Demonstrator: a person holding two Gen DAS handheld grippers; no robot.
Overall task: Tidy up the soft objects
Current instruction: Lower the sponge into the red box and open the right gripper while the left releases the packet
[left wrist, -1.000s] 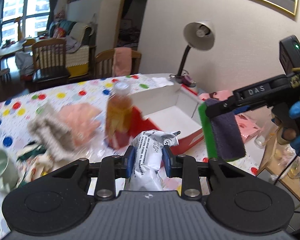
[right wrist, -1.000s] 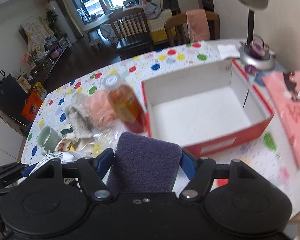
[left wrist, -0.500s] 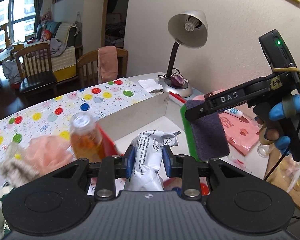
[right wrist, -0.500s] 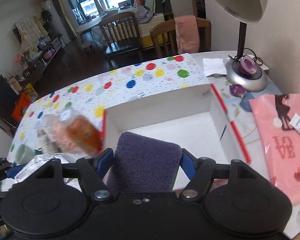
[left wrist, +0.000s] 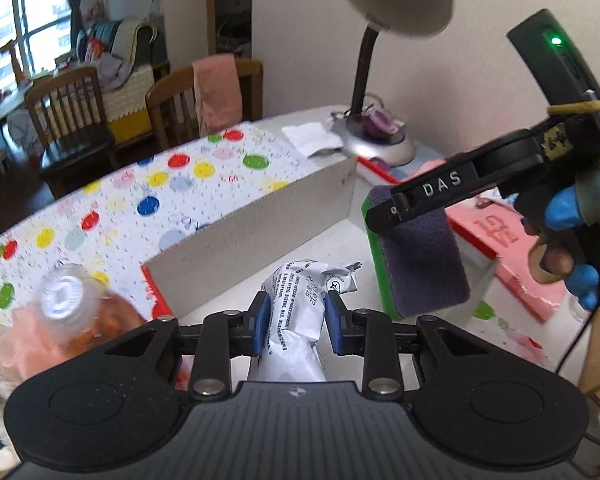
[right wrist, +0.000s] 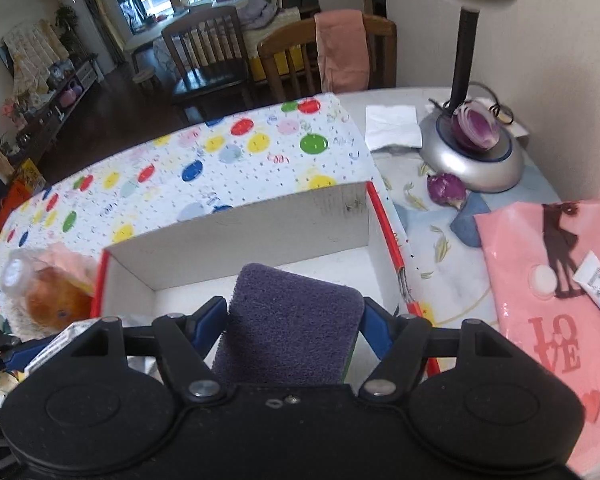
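Your left gripper is clamped on a crumpled white packet printed with black text, and your right gripper squeezes a purple sponge with a green edge. Both hang over an open box, white inside with red outer walls. What shows of the box's floor is bare white.

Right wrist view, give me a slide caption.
Right gripper holds a purple sponge above the open white-lined box.

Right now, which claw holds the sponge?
The right claw: it grips the purple sponge. The left claw grips a crumpled white packet.
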